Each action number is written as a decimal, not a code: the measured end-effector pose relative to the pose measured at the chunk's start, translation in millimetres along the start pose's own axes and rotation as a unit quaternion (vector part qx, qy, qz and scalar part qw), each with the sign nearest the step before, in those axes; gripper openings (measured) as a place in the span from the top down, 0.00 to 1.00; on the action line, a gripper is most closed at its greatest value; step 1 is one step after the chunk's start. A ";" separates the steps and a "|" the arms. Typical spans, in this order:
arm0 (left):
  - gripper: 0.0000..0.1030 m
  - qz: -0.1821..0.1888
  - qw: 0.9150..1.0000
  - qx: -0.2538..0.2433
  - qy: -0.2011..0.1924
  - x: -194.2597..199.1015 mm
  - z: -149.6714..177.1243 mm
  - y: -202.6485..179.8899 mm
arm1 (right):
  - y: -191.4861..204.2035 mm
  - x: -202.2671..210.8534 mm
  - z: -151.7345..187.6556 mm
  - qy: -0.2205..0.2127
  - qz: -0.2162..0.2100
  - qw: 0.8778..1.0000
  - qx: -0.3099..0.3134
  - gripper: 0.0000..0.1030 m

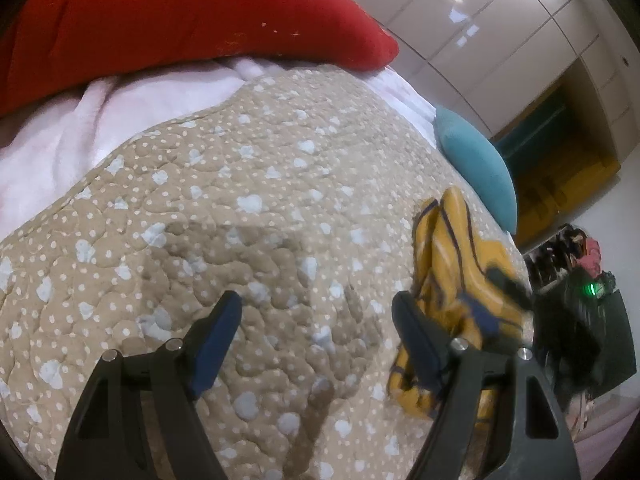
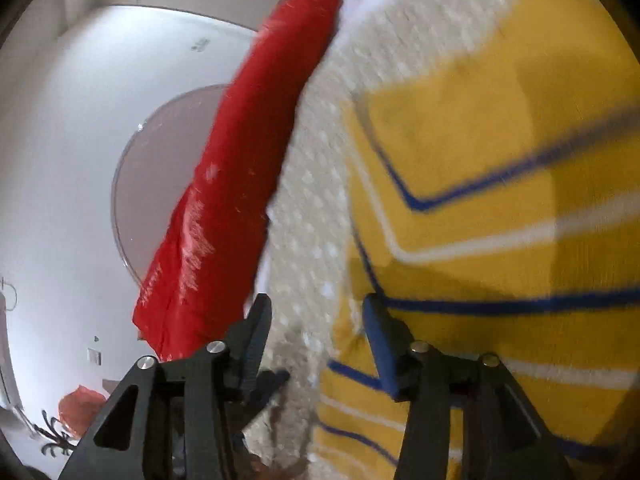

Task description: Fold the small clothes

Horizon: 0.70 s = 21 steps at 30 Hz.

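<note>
A small yellow garment [image 1: 448,280] with navy and white stripes lies crumpled on the beige spotted quilt [image 1: 240,208] near the bed's edge, just short of a teal cushion [image 1: 476,168]. The right gripper [image 2: 316,316] sits low at the garment's edge, jaws partly apart, one blue pad against the striped cloth, the other over bare quilt; nothing is pinched between them. The left gripper [image 1: 318,308] hangs wide open above bare quilt beside the garment, holding nothing. A red pillow [image 1: 180,24] rests on white bedding [image 1: 100,116] at the head, with glossy wardrobe doors [image 1: 500,32] behind
</note>
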State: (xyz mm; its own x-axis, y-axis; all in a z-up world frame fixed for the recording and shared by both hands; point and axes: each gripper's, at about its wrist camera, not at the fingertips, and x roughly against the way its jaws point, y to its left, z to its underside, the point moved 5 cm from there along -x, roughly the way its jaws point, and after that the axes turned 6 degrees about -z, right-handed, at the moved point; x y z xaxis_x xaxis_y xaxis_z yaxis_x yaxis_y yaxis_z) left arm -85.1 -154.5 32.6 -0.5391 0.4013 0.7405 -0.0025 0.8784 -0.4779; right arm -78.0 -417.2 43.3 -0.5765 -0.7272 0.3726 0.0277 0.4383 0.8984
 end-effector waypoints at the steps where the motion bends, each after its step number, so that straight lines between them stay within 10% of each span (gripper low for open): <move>1: 0.26 0.001 1.000 0.002 0.001 -0.2 -0.7 0.3 | 6.0 -1.3 12.3 0.011 -0.005 1.000 0.020 0.53; 6: 0.26 -0.003 1.000 -0.010 -0.005 0.9 -1.6 -4.5 | 21.5 -8.8 54.5 0.111 -0.026 0.993 0.025 0.49; 21: 0.26 -0.034 0.996 -0.082 -0.020 -7.2 6.7 -28.1 | -12.7 -7.8 -136.1 -0.005 0.001 0.999 -0.033 0.36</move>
State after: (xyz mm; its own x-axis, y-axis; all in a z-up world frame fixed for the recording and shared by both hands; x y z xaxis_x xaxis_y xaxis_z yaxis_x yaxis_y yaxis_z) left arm -86.9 -183.8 37.5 -0.5753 0.3318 0.7476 0.0960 0.9351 -0.3410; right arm 37.3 -488.9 60.6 -0.5848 -0.7209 0.3720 0.0815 0.4040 0.9111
